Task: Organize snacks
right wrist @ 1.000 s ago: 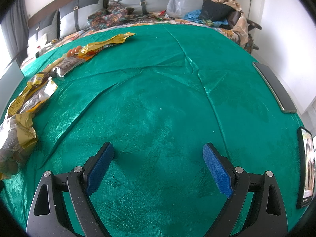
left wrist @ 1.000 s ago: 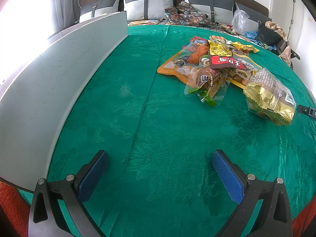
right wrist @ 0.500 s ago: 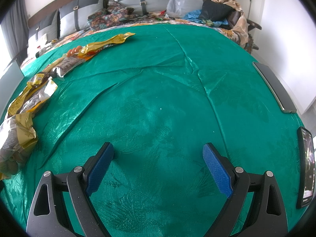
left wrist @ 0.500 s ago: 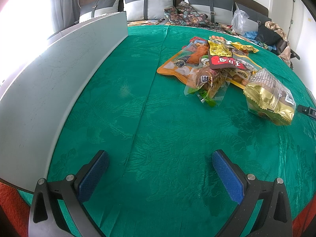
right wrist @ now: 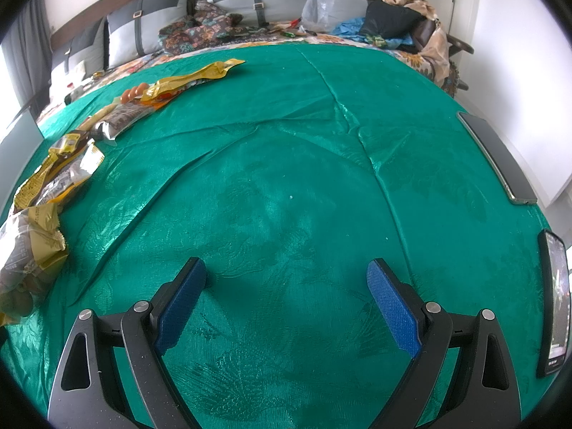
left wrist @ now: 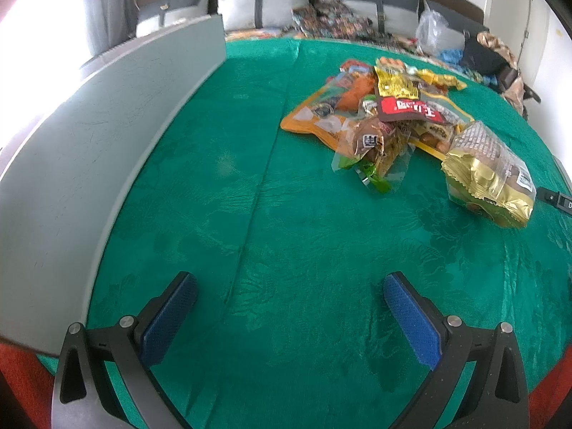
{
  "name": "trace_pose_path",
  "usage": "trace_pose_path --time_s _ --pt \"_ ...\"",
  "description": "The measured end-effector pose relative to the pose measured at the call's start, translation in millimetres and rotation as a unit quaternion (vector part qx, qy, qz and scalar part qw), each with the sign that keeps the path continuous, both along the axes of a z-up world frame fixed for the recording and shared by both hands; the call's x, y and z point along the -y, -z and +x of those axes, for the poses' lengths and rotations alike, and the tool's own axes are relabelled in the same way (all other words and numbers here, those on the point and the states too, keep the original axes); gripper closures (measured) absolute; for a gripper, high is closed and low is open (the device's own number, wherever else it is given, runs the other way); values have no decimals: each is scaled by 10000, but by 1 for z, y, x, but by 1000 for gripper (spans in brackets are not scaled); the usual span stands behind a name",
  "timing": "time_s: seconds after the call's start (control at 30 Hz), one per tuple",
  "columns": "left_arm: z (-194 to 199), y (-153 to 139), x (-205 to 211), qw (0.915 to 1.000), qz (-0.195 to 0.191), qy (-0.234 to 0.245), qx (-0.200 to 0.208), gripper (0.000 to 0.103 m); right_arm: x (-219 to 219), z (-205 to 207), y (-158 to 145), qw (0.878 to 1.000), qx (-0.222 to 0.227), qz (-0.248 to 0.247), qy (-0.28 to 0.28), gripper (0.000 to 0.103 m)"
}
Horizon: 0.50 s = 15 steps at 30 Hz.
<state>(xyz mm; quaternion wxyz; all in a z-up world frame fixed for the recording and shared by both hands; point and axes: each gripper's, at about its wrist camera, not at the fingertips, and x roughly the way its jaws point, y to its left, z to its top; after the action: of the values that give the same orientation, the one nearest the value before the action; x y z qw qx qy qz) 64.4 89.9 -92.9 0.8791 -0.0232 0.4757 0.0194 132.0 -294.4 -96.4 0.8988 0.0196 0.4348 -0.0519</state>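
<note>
A heap of snack packets (left wrist: 389, 114) lies on the green tablecloth (left wrist: 250, 196), far right of my left gripper. A gold bag (left wrist: 489, 175) sits at the heap's near right end, and an orange pouch (left wrist: 321, 111) at its left. My left gripper (left wrist: 289, 296) is open and empty, low over bare cloth well short of the heap. In the right wrist view the same snacks run along the left edge, with the gold bag (right wrist: 28, 250) nearest. My right gripper (right wrist: 286, 282) is open and empty over bare cloth.
A long grey board (left wrist: 89, 136) stands upright along the table's left side. A black remote (left wrist: 557, 200) lies right of the gold bag. Two phones (right wrist: 497, 157) (right wrist: 554, 300) lie at the table's right edge. A sofa with cushions (right wrist: 250, 3) is behind.
The left wrist view has shifted slightly and is a little blurred, so the left gripper has begun to move. The right gripper has not moved. Both stay open.
</note>
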Motion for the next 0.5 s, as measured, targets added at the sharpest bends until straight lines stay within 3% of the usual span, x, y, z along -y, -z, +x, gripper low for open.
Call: trace_pose_path --time_s 0.1,0.2,0.33,0.5 --pt "19 -5 -5 9991 -177 145 -345 0 0 0 0 10000 0 0 0 9" --pt "42 -20 -9 9984 -397 308 -273 0 0 0 0 10000 0 0 1 9" --pt "91 -48 -5 9966 -344 728 -171 0 0 0 0 10000 0 -1 1 9" --pt "140 -80 29 9915 -465 1214 -78 1 0 0 0 10000 0 2 3 9"
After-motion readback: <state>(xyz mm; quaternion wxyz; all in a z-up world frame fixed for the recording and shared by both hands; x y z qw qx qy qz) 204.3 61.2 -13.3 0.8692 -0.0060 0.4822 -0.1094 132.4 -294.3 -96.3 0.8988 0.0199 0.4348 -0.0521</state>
